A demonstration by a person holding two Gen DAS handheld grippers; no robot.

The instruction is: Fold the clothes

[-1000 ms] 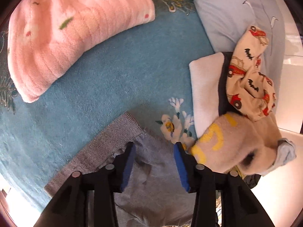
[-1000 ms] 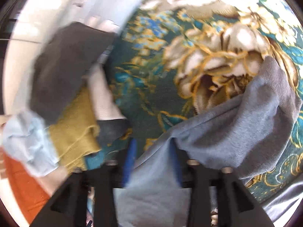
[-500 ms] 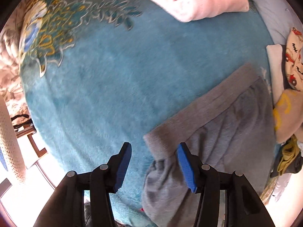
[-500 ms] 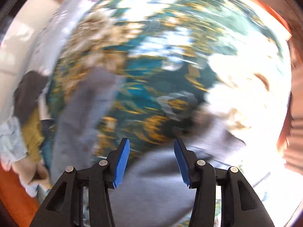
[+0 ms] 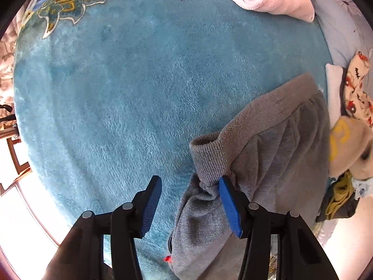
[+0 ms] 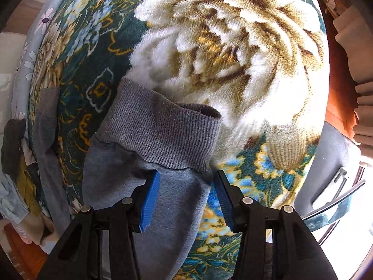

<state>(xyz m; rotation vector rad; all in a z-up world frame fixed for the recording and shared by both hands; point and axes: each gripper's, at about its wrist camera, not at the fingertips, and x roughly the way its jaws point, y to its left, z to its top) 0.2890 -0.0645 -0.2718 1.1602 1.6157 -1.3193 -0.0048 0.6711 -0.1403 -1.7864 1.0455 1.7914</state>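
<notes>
Spread across a floral plush blanket (image 5: pixel 116 93), grey sweatpants (image 5: pixel 268 151) lie flat; left gripper (image 5: pixel 190 206) and right gripper (image 6: pixel 184 198) both hover with fingers spread, pinching nothing.

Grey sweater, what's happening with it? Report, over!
Both jaws open, nothing gripped. Grey sweater flat on blanket, left gripper at cuff, right gripper over sleeve. Clothes pile beside, not blocking.
</notes>
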